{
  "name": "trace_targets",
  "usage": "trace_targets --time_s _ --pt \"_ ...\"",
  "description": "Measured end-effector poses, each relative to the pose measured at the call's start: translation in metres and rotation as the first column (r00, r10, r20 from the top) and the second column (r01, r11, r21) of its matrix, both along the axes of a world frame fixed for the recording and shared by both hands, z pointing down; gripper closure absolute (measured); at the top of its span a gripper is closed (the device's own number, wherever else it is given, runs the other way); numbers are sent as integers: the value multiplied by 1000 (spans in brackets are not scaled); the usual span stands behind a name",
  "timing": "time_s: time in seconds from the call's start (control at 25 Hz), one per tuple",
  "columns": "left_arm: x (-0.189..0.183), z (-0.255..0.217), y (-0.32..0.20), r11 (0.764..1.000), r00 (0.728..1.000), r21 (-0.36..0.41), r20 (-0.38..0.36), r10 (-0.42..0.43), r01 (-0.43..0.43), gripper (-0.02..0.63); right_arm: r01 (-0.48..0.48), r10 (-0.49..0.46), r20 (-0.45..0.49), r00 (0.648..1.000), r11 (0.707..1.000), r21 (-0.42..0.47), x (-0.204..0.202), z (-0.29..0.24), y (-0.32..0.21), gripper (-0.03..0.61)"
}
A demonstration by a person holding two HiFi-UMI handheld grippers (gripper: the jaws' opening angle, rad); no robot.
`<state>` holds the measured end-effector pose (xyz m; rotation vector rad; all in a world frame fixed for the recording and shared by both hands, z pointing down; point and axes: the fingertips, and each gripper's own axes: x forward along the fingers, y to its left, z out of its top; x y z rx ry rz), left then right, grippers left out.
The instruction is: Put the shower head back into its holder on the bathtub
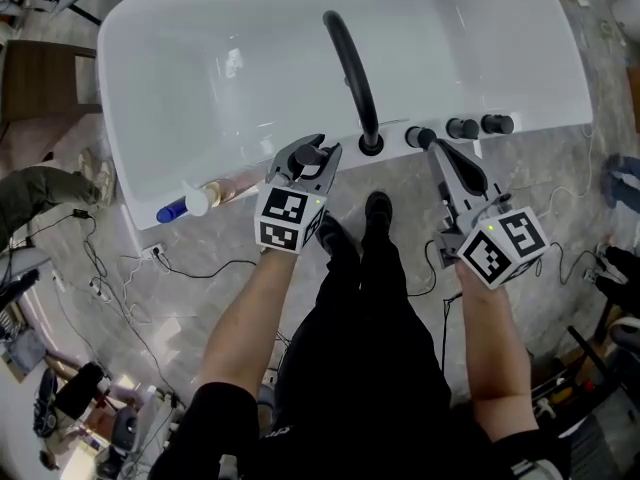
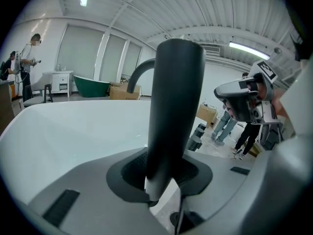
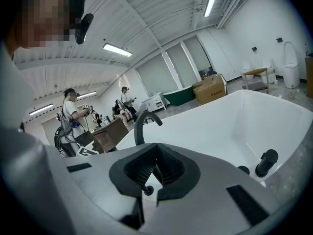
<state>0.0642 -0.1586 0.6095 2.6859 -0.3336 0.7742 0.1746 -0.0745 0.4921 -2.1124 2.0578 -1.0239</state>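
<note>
My left gripper [image 1: 308, 152] is shut on the black, round handle of the shower head [image 2: 173, 106], which stands upright between the pads and fills the middle of the left gripper view. It hovers at the near rim of the white bathtub [image 1: 200, 98], just left of the black curved faucet [image 1: 352, 68]. The right gripper [image 1: 438, 148] is shut with nothing in it, its tip beside the leftmost of three black fittings [image 1: 420, 136] on the rim. Which fitting is the holder I cannot tell. In the right gripper view a black post [image 3: 267, 162] stands on the rim.
Bottles [image 1: 198, 200] lie on the tub's near left corner. Cables [image 1: 180, 268] run over the grey marbled floor. The person's black-clad legs and shoes [image 1: 378, 213] stand between the two arms. People stand in the room beyond.
</note>
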Motion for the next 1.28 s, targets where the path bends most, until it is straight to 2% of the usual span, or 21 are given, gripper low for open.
trace_targets --time_s 0.68,0.88,1.0,1.12,1.28 --pt "-4 44 15 999 989 13 145 43 -45 474 -17 17 31 999 1000 -6 9 2 13 565" --pt "-5 46 20 998 986 0 151 63 -64 454 -6 6 38 999 1000 2 8 0 16 565" --pt "-3 42 24 998 986 -4 150 70 -70 414 -8 9 41 999 1000 -7 6 -3 18 565" --pt "-3 30 25 998 987 7 145 64 -65 362 -15 16 33 999 1000 -17 5 -14 18 565" --pt "-9 2 21 999 992 22 119 30 -32 353 -5 5 21 1000 1000 19 4 -33 15 565"
